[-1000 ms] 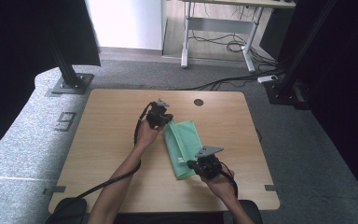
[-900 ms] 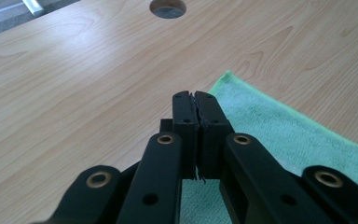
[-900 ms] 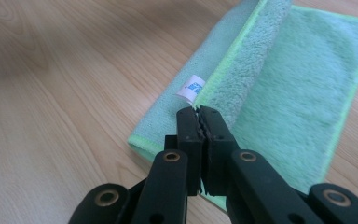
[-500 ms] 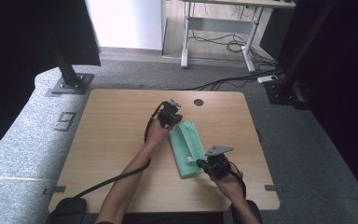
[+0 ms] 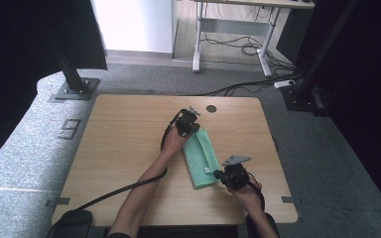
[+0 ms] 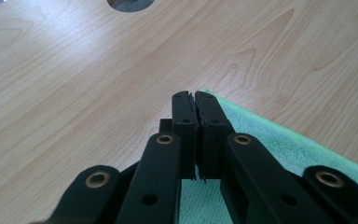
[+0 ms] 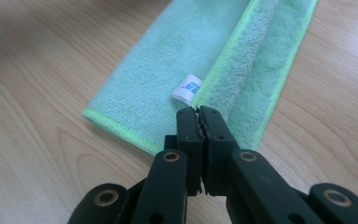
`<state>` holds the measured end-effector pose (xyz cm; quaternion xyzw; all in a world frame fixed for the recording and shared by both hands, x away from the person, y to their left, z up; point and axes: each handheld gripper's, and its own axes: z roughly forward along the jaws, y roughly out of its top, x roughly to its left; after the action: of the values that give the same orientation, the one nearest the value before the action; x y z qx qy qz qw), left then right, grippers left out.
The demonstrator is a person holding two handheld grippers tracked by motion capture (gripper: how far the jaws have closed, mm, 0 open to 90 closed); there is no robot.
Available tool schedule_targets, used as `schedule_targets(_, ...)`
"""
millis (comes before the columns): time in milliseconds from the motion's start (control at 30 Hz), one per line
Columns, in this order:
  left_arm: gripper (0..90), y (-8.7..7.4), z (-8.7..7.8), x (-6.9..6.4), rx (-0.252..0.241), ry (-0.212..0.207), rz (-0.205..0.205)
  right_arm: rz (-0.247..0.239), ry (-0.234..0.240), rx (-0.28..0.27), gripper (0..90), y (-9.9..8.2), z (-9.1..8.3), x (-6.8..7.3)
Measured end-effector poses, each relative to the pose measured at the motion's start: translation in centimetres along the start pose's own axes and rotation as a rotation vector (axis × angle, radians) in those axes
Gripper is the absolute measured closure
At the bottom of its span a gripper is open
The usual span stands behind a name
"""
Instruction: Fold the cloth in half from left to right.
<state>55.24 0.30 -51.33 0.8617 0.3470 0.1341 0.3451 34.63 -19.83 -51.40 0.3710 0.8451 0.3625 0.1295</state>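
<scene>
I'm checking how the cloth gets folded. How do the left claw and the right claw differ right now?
The left claw sits at the green cloth's far end; the right claw sits at its near end, beside the white tag. The right claw carries a grey plate. Both are shut.

Mint-green cloth point(image 5: 202, 158), pale wood table point(image 5: 119, 148)

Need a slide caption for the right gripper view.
Right gripper, jaws shut, at the edge of a folded green cloth beside its white tag.
</scene>
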Motion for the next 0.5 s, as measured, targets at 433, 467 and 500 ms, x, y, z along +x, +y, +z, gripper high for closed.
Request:
schedule_targets(433, 41.8, 0.6, -0.3, -0.8, -0.072, -0.010, 0.009, 0.023, -0.066, -0.030, 67.4, -0.2, -0.4, -0.9)
schedule_targets(467, 38.8, 0.7, -0.6, -0.9, -0.075, -0.003, 0.017, 0.031, -0.078, -0.044, 63.2, -0.1, -0.6, -1.1)
schedule_targets(500, 37.8, 0.8, -0.8, -0.9, -0.074, 0.006, 0.028, 0.035, -0.089, -0.057, 58.9, 0.0, -0.8, -1.3)
